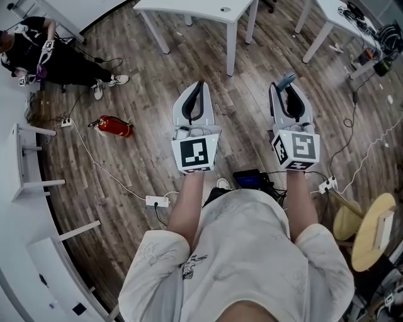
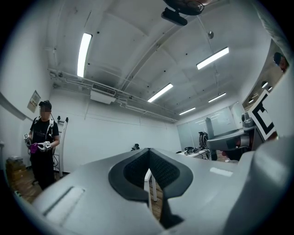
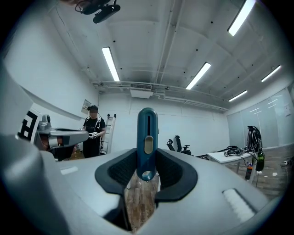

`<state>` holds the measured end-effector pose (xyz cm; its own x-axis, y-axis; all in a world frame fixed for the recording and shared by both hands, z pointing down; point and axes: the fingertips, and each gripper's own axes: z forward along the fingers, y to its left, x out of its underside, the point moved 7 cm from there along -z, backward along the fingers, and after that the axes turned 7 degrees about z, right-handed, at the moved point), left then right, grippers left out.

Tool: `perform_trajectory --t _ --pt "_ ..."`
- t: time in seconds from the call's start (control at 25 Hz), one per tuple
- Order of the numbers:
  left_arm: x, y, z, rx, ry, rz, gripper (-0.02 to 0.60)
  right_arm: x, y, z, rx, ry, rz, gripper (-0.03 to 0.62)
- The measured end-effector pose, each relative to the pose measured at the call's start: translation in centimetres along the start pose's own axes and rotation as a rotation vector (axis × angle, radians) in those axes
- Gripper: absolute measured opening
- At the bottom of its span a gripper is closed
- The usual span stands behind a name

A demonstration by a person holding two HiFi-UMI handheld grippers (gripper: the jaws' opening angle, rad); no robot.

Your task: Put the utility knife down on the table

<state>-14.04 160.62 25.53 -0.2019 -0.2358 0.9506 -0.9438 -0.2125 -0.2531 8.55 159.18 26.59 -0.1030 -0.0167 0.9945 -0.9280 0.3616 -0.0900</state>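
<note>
The utility knife [image 3: 147,137] is a teal-blue handle with a pale slider button, standing upright between the dark pads of my right gripper [image 3: 147,157], which is shut on its lower end. From the head view the knife [image 1: 286,80] pokes out past the right gripper [image 1: 290,91], held over the wooden floor. My left gripper [image 1: 199,89] is held beside it at the same height. In the left gripper view the left gripper [image 2: 148,151] is shut, its pads meeting at the tips with nothing between them.
White tables [image 1: 208,12] stand ahead across the wooden floor, another [image 3: 225,158] to the right. A red fire extinguisher [image 1: 114,126] and a power strip [image 1: 157,201] with cables lie on the floor at left. A person [image 2: 43,142] stands far left. A round stool [image 1: 371,233] is near right.
</note>
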Motion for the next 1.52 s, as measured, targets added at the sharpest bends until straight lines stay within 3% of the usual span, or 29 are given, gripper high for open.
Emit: perform_trajectory --t 0.16,0.32,0.56,0.72,0.96,1.52 --pt "0.6 2.6 -2.4 -0.002 0.005 -0.012 0.018 0.6 3.5 -0.7 -0.001 0.010 -0.007 0.135" --pt "1.4 3.9 -1.8 0.004 0.004 -0.016 0.018 1.0 4.3 0.7 -0.002 0.012 -0.008 0.135" --pt "3.3 2.5 2.3 0.007 -0.003 -0.011 0.018 2.6 0.9 3.9 -0.006 0.006 -0.003 0.135" --pt "4.5 3.6 8.4 0.010 0.004 -0.011 0.018 2.7 -1.7 9.9 -0.005 0.009 0.010 0.135" --pt "7.0 1.9 21.7 0.019 0.034 -0.017 0.018 2.5 -10.3 20.1 -0.004 0.018 0.018 0.135" --pt "7.2 -11.5 48.8 0.013 0.054 0.027 0.018 0.9 -36.9 34.8 -0.021 0.012 0.080 0.135"
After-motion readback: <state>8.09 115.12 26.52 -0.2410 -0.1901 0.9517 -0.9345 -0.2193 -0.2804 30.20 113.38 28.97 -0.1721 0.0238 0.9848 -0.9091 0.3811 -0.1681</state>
